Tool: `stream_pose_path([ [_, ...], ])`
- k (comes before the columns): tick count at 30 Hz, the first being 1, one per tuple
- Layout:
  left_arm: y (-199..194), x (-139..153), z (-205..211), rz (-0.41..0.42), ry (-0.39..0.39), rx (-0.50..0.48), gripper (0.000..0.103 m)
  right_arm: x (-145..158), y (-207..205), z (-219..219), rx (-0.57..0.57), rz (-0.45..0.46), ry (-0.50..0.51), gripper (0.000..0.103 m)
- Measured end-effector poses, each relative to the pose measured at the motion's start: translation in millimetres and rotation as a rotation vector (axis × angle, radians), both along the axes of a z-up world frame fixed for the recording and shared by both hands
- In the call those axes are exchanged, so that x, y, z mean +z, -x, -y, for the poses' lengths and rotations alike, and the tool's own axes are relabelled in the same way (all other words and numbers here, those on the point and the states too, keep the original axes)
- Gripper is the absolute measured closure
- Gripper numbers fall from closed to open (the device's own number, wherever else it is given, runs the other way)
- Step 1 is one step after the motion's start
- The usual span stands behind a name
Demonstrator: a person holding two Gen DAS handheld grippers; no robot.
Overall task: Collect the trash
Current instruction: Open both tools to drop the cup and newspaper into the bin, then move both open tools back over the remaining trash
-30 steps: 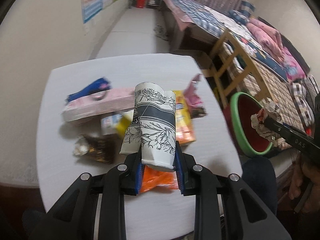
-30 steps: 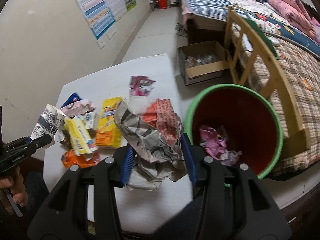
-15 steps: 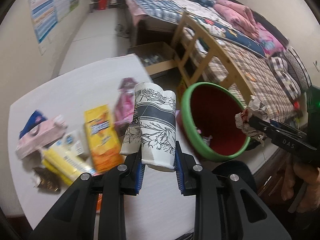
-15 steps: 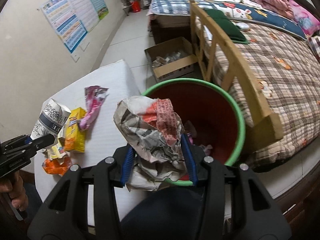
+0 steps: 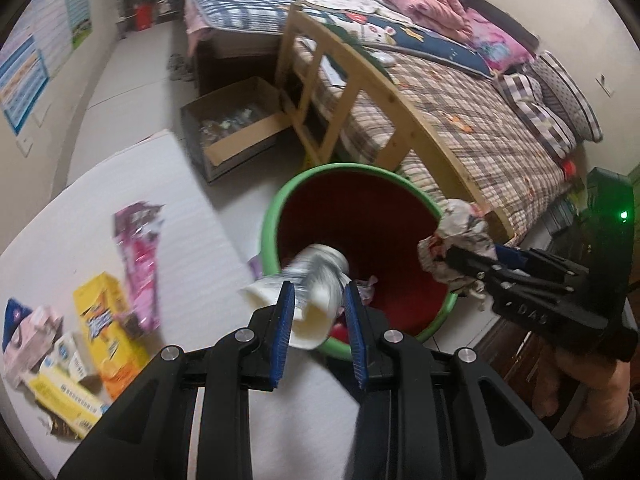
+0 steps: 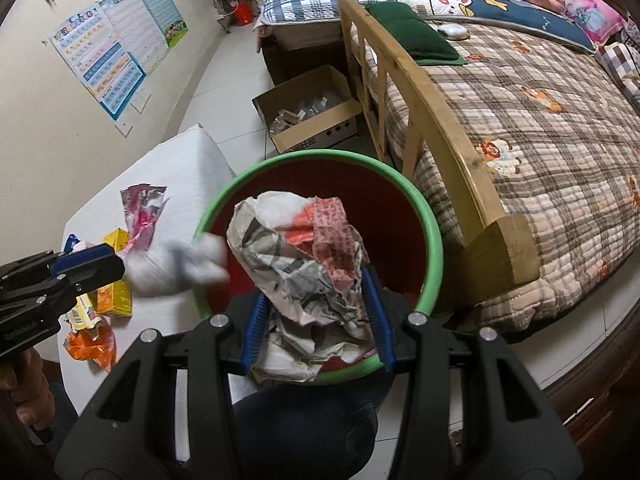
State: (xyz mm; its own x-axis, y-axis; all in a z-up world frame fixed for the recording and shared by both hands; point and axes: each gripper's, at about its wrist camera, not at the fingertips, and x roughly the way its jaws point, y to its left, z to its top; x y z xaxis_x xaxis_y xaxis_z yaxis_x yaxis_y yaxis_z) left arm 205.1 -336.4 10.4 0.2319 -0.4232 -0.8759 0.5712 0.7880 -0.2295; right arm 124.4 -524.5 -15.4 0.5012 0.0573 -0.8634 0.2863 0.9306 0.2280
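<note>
A red bin with a green rim [image 5: 272, 216] [image 6: 434, 240] stands beside the white table [image 5: 120, 184]. My left gripper [image 5: 318, 312] is open at the bin's near edge; the patterned paper cup [image 5: 316, 276] [image 6: 176, 264] is blurred and tipping out from between its fingers toward the bin. My right gripper [image 6: 316, 320] is shut on a crumpled newspaper ball [image 6: 304, 248] [image 5: 456, 236] and holds it over the bin. Pink scraps [image 5: 366, 286] lie in the bin's bottom.
On the table lie a pink wrapper [image 5: 136, 248], a yellow packet [image 5: 104, 320], a yellow-white box [image 5: 64, 400], and an orange wrapper [image 6: 92, 344]. A wooden bed frame [image 5: 360, 92] and a cardboard box [image 5: 236, 128] stand behind the bin.
Both grippers swung right from the table to the bin. My left gripper opened and the paper cup tips forward out of it. The right gripper moved over the bin with its newspaper.
</note>
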Motion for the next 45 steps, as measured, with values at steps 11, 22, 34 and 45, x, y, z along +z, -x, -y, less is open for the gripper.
stream_pose_path([
  [11, -8.6, -8.9, 24.7, -0.009, -0.010, -0.030, 0.079, -15.8, -6.6, 9.8, -0.005, -0.019, -0.021, 0.040],
  [22, -12.5, -6.6, -9.0, 0.026, -0.019, 0.071, 0.012, -11.4, -10.8, -0.2, -0.014, -0.012, 0.008, 0.005],
  [34, -2.2, 8.5, -57.6, 0.048, -0.005, 0.147, 0.008, 10.5, -7.2, -28.6, 0.011, 0.003, 0.063, 0.005],
  [45, 22.7, 19.1, -140.4, 0.053, 0.017, 0.277, 0.008, 32.6, -6.3, -86.2, 0.101, 0.035, 0.094, 0.005],
])
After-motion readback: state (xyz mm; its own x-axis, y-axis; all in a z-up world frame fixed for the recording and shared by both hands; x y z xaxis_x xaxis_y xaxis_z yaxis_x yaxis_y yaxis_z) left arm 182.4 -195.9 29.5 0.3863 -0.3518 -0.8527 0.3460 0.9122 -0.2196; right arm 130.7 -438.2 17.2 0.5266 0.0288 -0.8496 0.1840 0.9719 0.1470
